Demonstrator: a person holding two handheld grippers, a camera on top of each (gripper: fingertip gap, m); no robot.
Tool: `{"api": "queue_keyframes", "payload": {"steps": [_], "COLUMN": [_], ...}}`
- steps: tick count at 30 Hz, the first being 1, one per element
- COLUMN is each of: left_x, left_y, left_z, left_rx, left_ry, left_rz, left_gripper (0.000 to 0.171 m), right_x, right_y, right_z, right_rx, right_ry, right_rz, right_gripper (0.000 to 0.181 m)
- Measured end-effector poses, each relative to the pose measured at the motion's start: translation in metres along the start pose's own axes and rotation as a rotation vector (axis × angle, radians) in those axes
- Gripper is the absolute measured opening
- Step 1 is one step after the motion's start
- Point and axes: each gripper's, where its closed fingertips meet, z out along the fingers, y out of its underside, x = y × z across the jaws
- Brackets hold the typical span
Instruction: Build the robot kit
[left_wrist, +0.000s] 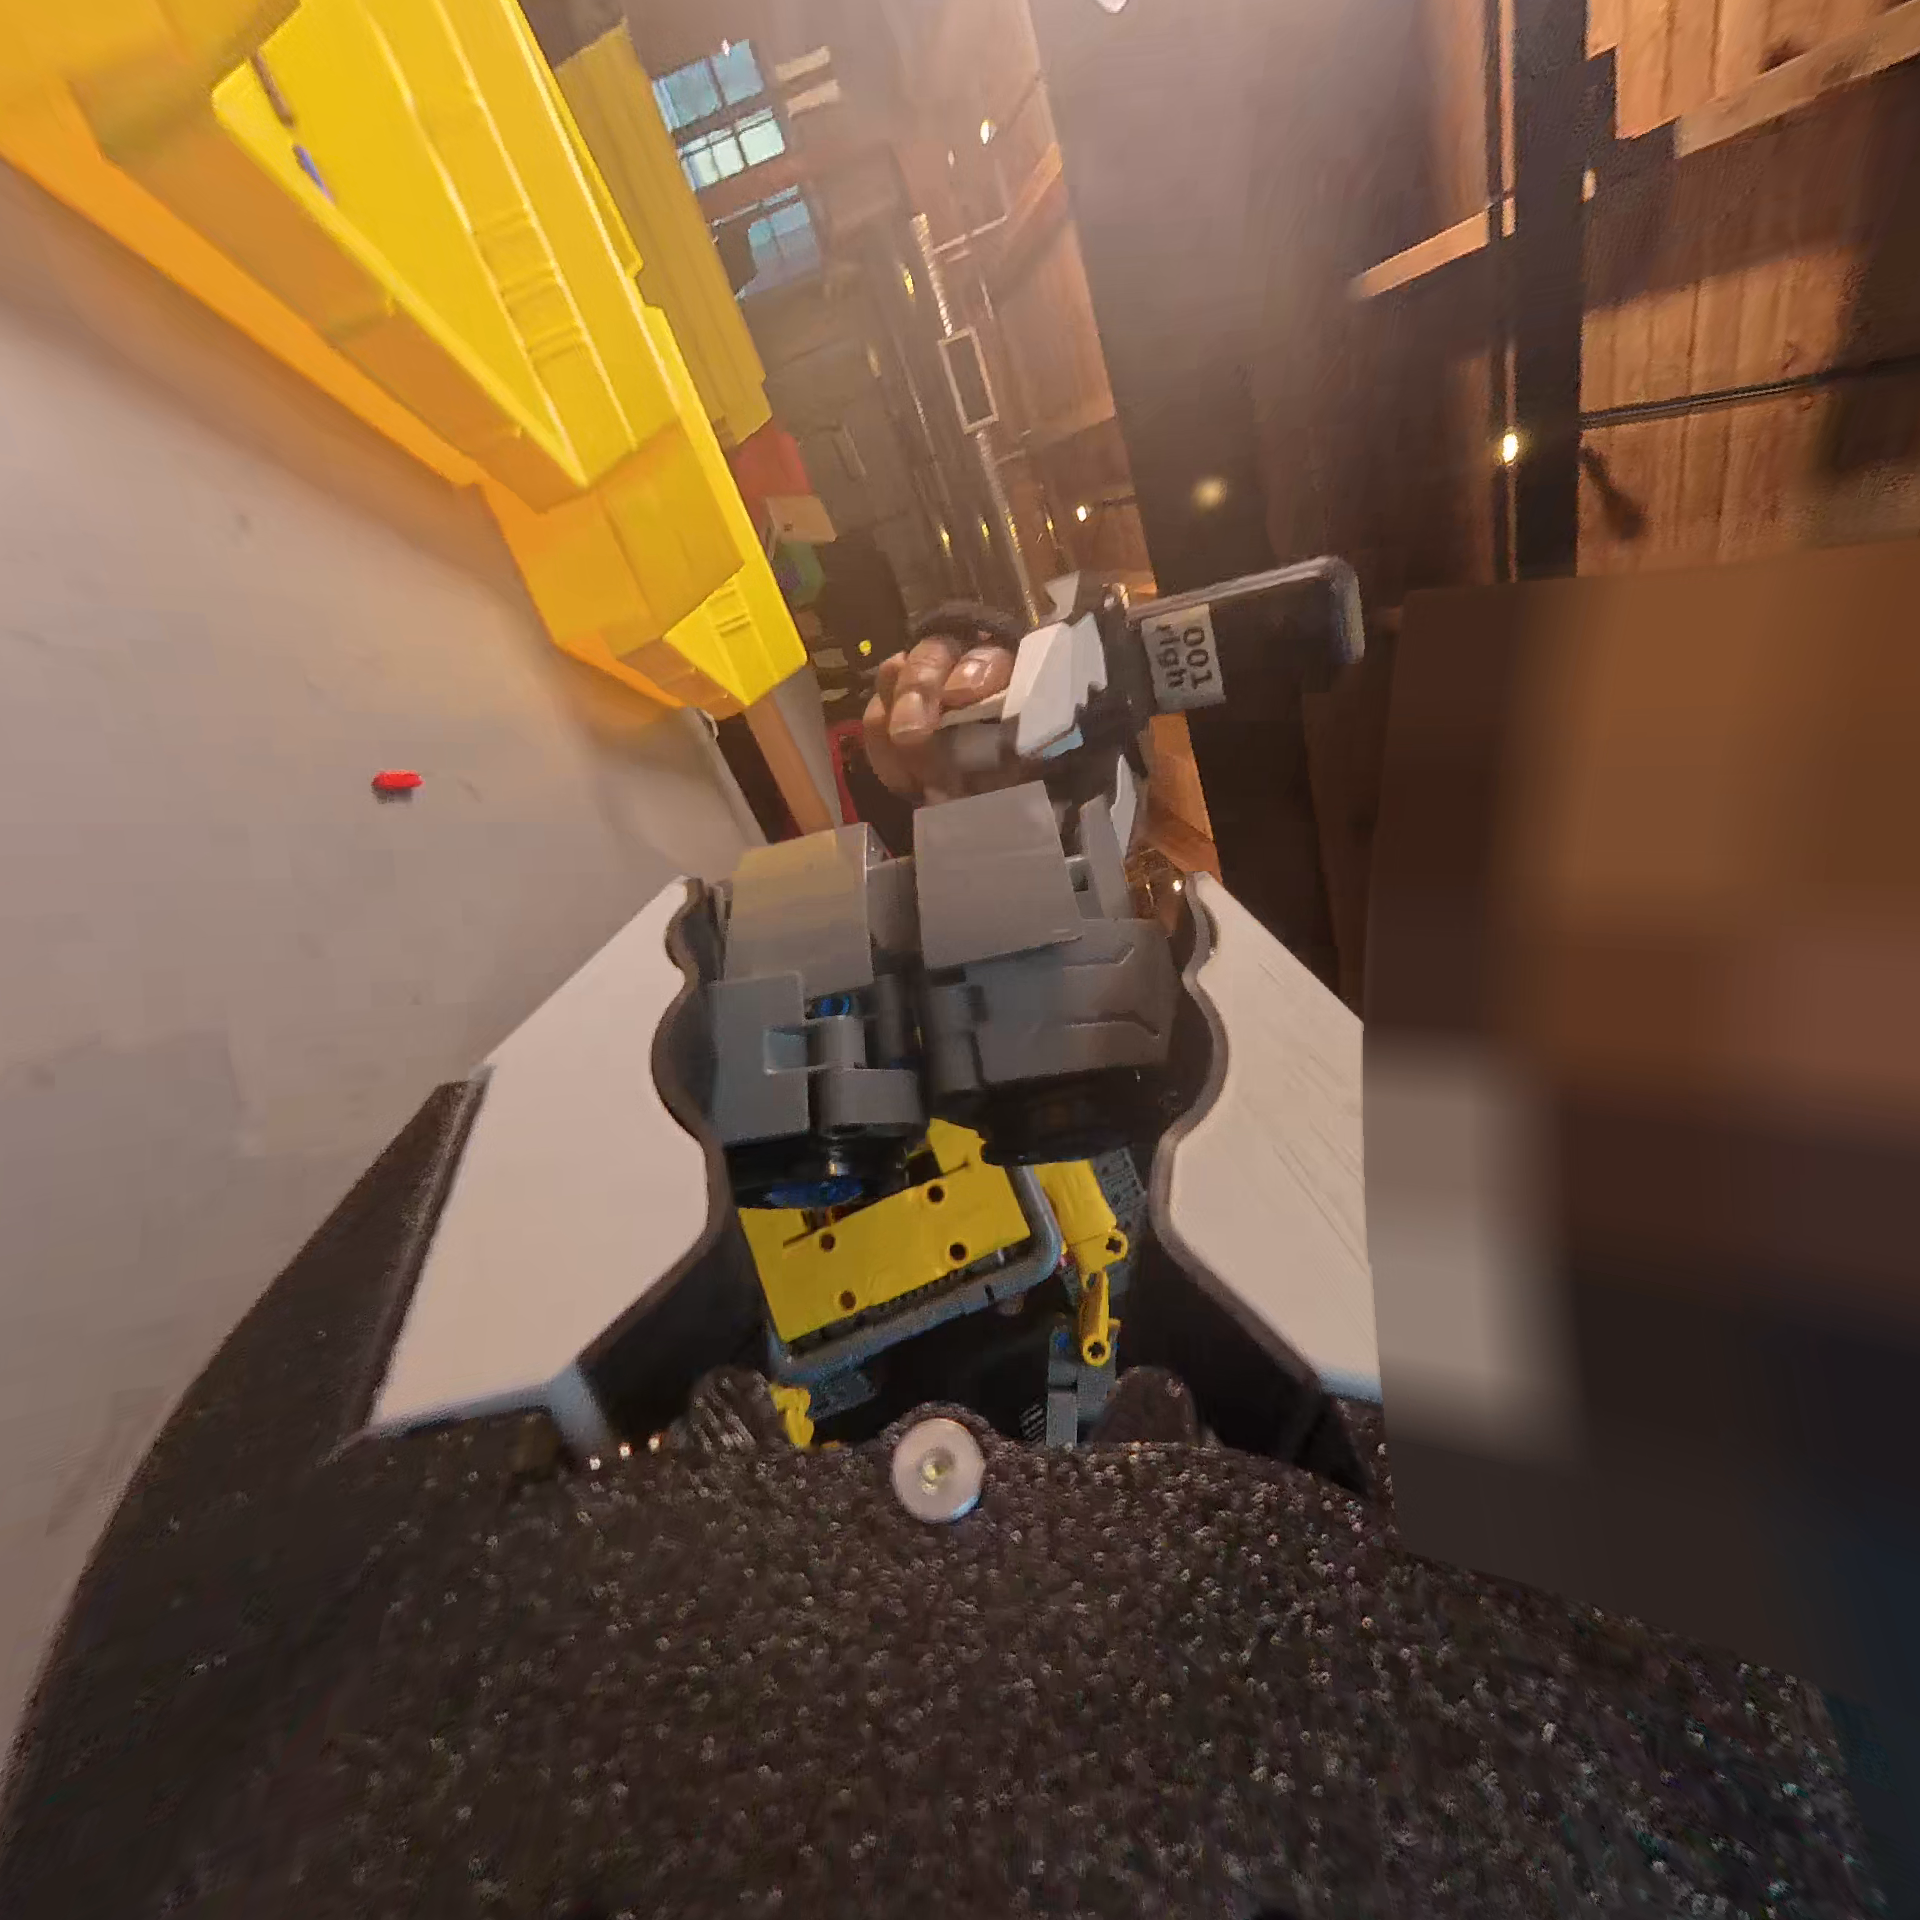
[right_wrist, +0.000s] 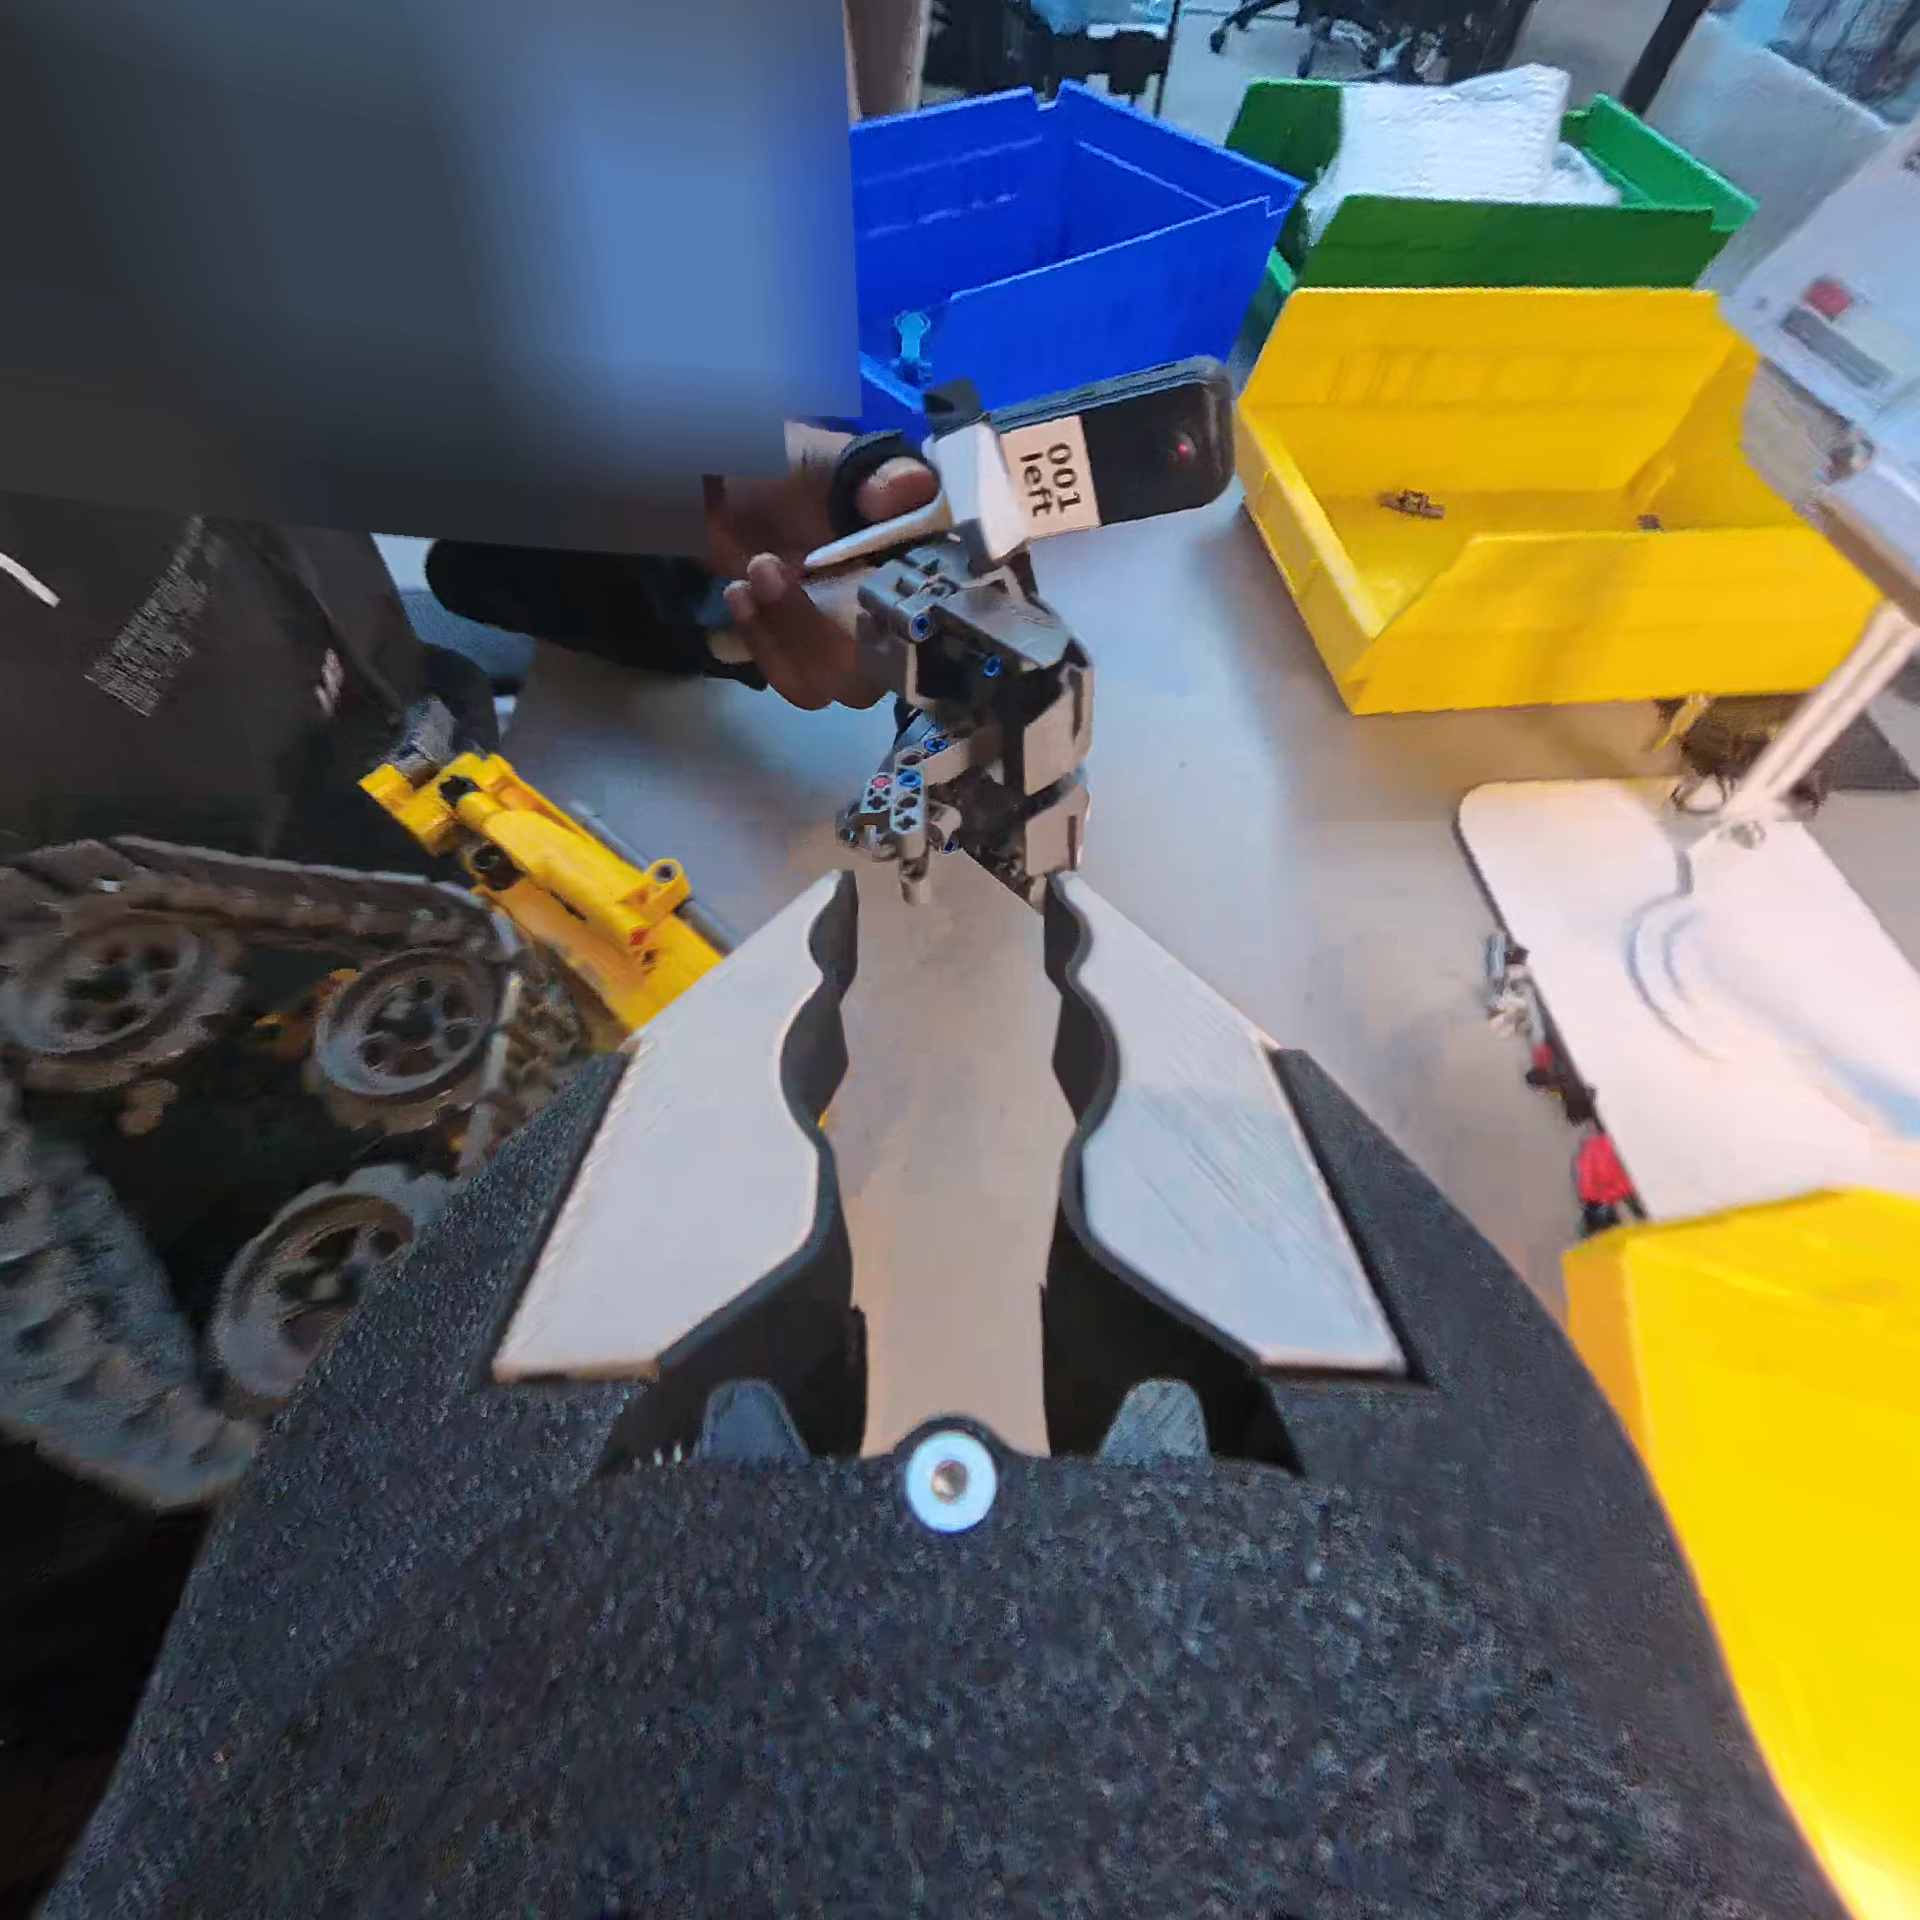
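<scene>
Black grainy-textured housing fills the foreground of both wrist views, w/ a white washer & screw at centre. Left hand-held gripper (left_wrist: 935, 1039): pale flat fingers w/ wavy black inner edges, pinching a grey & yellow brick-built model piece (left_wrist: 935, 1049) of pin-and-beam plastic parts; lower part of the piece is hidden behind the housing. Beyond it the other unit's camera block (left_wrist: 1236, 644) carries a small printed label, held by a person's hand (left_wrist: 925, 707), partly covered. Yellow plastic bin (left_wrist: 468, 312) is cut off at upper left; tiny red bit (left_wrist: 398, 780) lies on the grey surface (left_wrist: 208, 831).

Right hand-held gripper (right_wrist: 951, 894): fingers spread, nothing between them, tips close to the grey end of the same model piece (right_wrist: 977, 727), contact unclear. Label also on the left unit's camera block (right_wrist: 1101, 457). Tracked brick-built vehicle (right_wrist: 260, 1039), blurred, sits lower left w/ a yellow arm. Blue bin (right_wrist: 1060, 239), green bin (right_wrist: 1496, 239) & yellow bin (right_wrist: 1538, 499) stand behind; contents too small to identify. Mosaic patches hide upper left.
</scene>
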Motion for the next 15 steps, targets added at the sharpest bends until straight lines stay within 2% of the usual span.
{"api": "queue_keyframes", "payload": {"steps": [5, 15], "left_x": [0.011, 0.01], "left_y": [-0.017, -0.021], "left_z": [0.004, -0.007], "left_rx": [0.102, 0.22], "left_ry": [0.064, 0.041], "left_rz": [0.007, 0.026], "left_gripper": [0.087, 0.085], "right_x": [0.002, 0.001], "right_y": [-0.005, -0.004], "right_z": [0.037, 0.045], "right_rx": [-0.078, -0.072], "right_ry": [-0.003, 0.11], "right_rz": [-0.199, -0.257], "right_gripper": [0.035, 0.028]}}
